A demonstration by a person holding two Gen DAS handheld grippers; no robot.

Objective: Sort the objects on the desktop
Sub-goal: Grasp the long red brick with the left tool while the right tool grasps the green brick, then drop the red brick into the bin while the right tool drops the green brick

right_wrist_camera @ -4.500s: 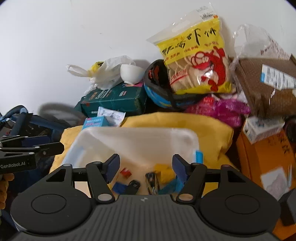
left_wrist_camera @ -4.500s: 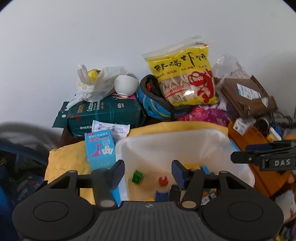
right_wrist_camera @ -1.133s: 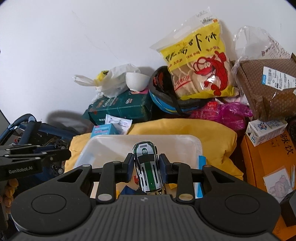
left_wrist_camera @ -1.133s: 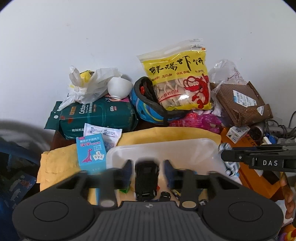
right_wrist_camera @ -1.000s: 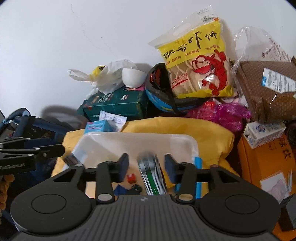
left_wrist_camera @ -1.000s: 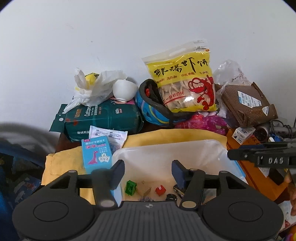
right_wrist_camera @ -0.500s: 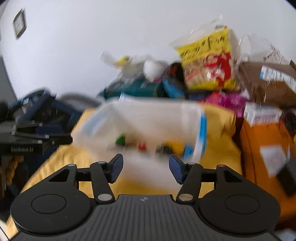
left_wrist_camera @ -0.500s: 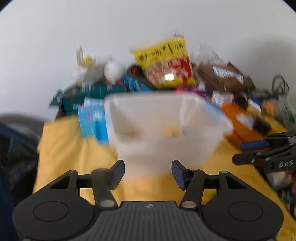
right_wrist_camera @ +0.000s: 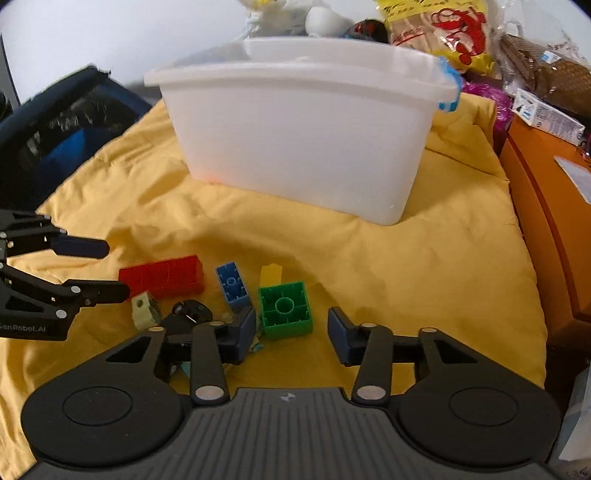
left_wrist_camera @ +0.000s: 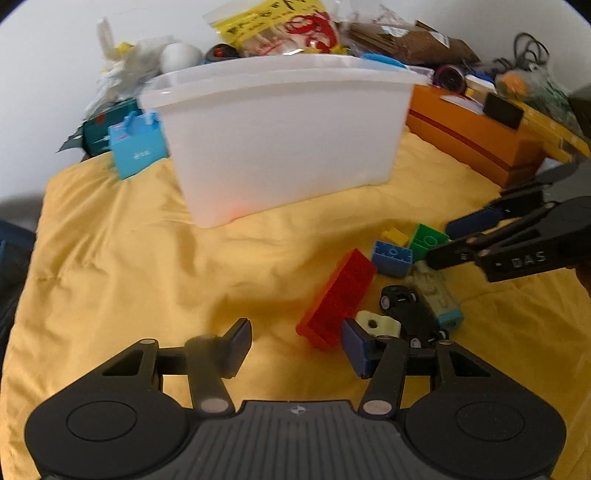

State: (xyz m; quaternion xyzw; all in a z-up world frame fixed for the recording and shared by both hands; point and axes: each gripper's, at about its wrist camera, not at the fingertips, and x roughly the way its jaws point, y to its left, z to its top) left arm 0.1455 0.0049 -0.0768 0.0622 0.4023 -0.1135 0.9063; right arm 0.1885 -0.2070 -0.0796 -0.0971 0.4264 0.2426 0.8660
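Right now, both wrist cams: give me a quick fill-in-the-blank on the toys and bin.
1. The loose toys lie on a ____ cloth.
2. The long brick left of the blue brick is ____.
3. The green brick lies ____ the white bin.
4. Between the right gripper fingers there is ____.

Missing: yellow; red; outside; nothing

"DAS" in white letters on the side of the right gripper (left_wrist_camera: 480, 236), seen from the left wrist. "GenRobot.AI" in pale letters on the body of the left gripper (right_wrist_camera: 98, 269), seen from the right wrist. Red and black characters on the yellow snack bag (right_wrist_camera: 439, 26), too blurred to read.
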